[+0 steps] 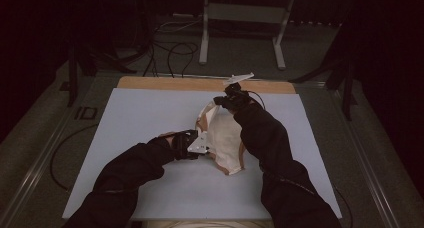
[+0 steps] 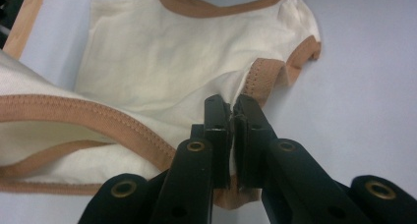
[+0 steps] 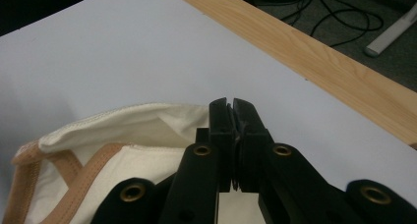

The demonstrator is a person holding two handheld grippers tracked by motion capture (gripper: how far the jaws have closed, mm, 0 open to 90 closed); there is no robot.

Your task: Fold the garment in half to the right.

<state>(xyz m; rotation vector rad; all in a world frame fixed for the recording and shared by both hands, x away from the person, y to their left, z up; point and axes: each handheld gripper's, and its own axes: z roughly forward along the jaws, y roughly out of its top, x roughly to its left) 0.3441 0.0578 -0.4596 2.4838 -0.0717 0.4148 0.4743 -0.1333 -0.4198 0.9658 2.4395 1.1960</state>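
Left claw (image 1: 206,147), high view: it sits near the middle of the table (image 1: 150,118), at the near-left edge of a cream garment (image 1: 225,138) with tan trim. The grey plate on top of it covers the jaws here, so the grip cannot be read from this view. The right claw (image 1: 220,101) is at the garment's far end and holds that end raised off the table; its jaws are dark and small here. The garment hangs between the two claws, its lower right part lying on the table. Both black sleeves enter from the bottom edge, and the right sleeve covers part of the garment's right side. The floor behind, with cables (image 1: 170,53) and a metal stand (image 1: 240,18), is very dark.

Left gripper view: the left claw (image 2: 232,111) is clamped on the garment (image 2: 162,52), jaws pressed together with cream fabric pinched between them, beside a tan-trimmed opening. The garment spreads away over the table (image 2: 364,86); a trimmed edge at the left runs out of frame.

Right gripper view: the right claw (image 3: 231,106) is clamped on the cream edge of the garment (image 3: 133,130), jaws nearly touching, a strip of fabric showing below them. The garment's lower part is cut off by the frame and by the jaws. The table's wooden far edge (image 3: 314,57) lies beyond.

No containers are present.
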